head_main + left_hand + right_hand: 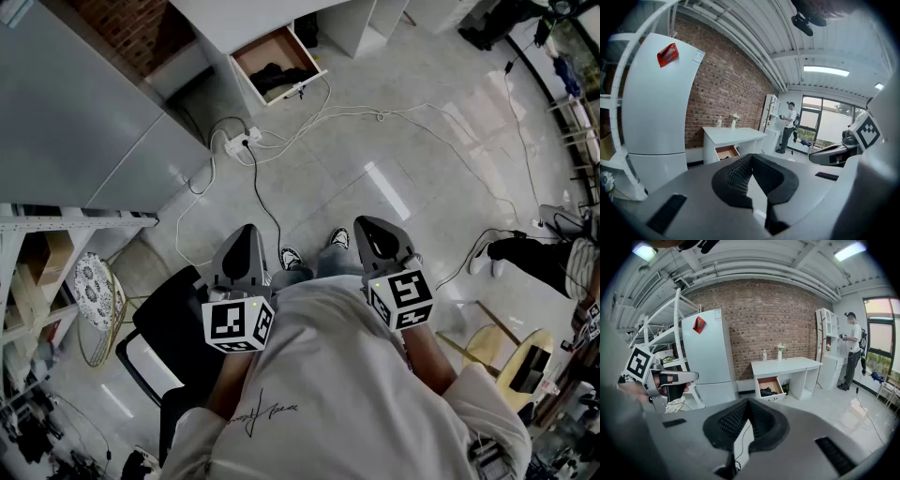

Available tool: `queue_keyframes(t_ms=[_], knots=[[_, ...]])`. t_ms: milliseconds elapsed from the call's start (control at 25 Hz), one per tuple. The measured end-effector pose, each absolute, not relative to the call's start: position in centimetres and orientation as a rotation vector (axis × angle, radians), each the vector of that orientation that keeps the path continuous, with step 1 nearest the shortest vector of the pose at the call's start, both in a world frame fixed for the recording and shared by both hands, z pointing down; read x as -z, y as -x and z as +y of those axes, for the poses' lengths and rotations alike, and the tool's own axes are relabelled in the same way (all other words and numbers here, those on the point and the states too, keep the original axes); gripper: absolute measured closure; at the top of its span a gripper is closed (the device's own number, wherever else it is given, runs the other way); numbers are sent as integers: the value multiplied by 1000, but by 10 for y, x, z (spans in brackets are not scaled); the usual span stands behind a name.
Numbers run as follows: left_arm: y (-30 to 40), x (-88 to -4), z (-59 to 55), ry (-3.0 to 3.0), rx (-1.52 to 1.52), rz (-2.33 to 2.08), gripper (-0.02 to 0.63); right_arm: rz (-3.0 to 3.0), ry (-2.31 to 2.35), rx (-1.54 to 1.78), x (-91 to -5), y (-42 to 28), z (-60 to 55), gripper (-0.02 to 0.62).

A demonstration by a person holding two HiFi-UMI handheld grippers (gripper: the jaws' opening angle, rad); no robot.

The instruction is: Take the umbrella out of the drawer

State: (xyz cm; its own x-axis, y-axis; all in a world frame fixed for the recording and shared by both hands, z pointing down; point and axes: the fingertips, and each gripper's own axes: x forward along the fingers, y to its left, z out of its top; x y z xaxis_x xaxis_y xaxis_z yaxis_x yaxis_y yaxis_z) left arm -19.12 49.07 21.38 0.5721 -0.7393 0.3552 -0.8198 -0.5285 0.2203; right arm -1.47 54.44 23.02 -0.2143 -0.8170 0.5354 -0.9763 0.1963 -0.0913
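Both of my tools are closed on nothing. The left tool (751, 160) and the right tool (747, 404) each have their pads pressed together at the tips, held in front of me and tipped a little downward. The umbrella (278, 75), which I take to be the dark bundle, lies in the open drawer (297, 91) of the white surface (785, 365) against the brick wall, well apart from where I stand. So the whole reach is still ahead, and I think most of the risk is in the walk. White cables (375, 114) loop across the floor between me and the drawer. A black cable (258, 187) runs from the power strip (239, 142) almost to my shoes, so a careless step could snag a foot or pull a plug. At the drawer, I must remember to open a tool before reaching in, since closed pads would only push the umbrella deeper. The bundle looks soft and folded, so a pinch on loose fabric might let the body slide out or catch on the drawer's front edge as I lift. From here I cannot tell which way its handle lies.
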Motion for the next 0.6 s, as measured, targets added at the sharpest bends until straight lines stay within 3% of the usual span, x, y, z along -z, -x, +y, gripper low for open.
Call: queue_keyframes(t_ms=[600], knots=[[204,-224,476,-2413,-342,-1303,589,-2077,-1786,-524,-215,-23,525,580]])
